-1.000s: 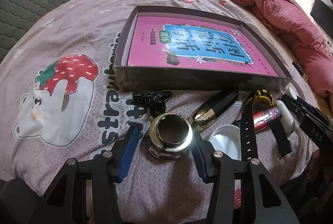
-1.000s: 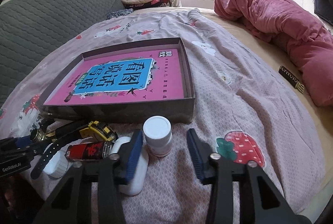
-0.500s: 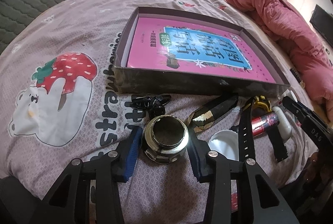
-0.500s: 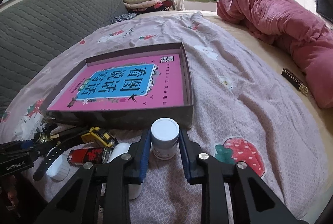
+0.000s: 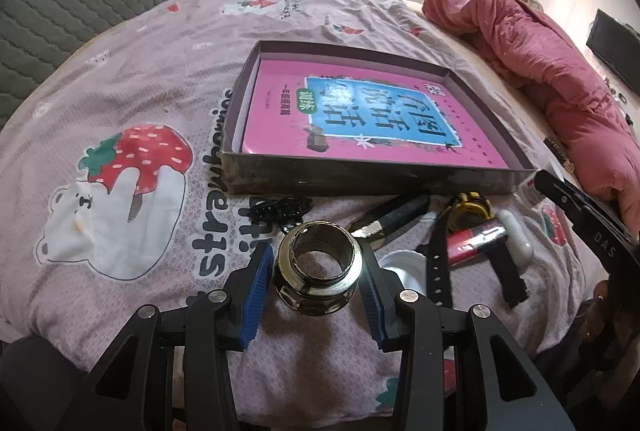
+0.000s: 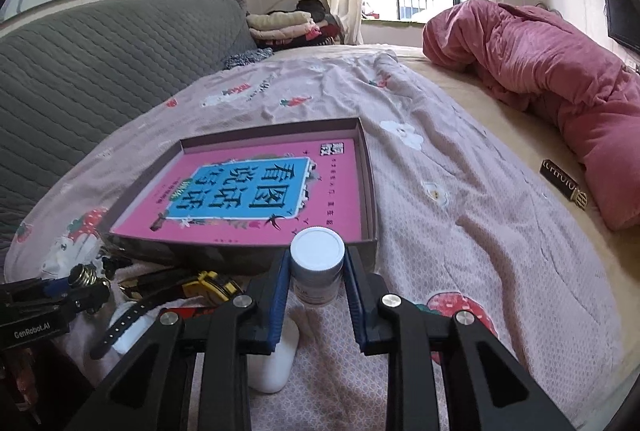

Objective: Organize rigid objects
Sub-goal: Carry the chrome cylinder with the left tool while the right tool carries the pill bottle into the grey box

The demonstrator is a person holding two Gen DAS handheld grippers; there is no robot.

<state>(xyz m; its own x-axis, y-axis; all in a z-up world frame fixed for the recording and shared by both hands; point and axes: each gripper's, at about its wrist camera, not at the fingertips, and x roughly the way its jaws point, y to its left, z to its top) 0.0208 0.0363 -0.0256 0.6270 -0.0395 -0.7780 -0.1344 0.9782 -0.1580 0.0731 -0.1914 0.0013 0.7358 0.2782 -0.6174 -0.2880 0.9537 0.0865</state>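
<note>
My left gripper (image 5: 316,273) is shut on a shiny metal ring fitting (image 5: 318,271) and holds it just above the bedspread. My right gripper (image 6: 316,275) is shut on a small white-capped bottle (image 6: 317,263), lifted in front of the box's near wall. The shallow dark box (image 5: 360,179) holds a pink and blue book (image 5: 360,115); the box also shows in the right wrist view (image 6: 370,191). On the bed in front of it lie a black clip (image 5: 280,209), a black and gold piece (image 5: 392,219), a black strap (image 5: 438,259), a red tube (image 5: 476,241) and a yellow tape measure (image 5: 470,209).
A pink quilt (image 6: 540,71) is heaped at the right of the bed. A small dark box (image 6: 564,183) lies beside it. A grey padded headboard (image 6: 80,71) runs along the left. A white oblong case (image 6: 276,363) and a white lid (image 5: 404,263) lie near the grippers.
Both grippers closed, the left on the metal ring fitting, the right on the white-capped bottle, and both have lifted them off the bedspread.
</note>
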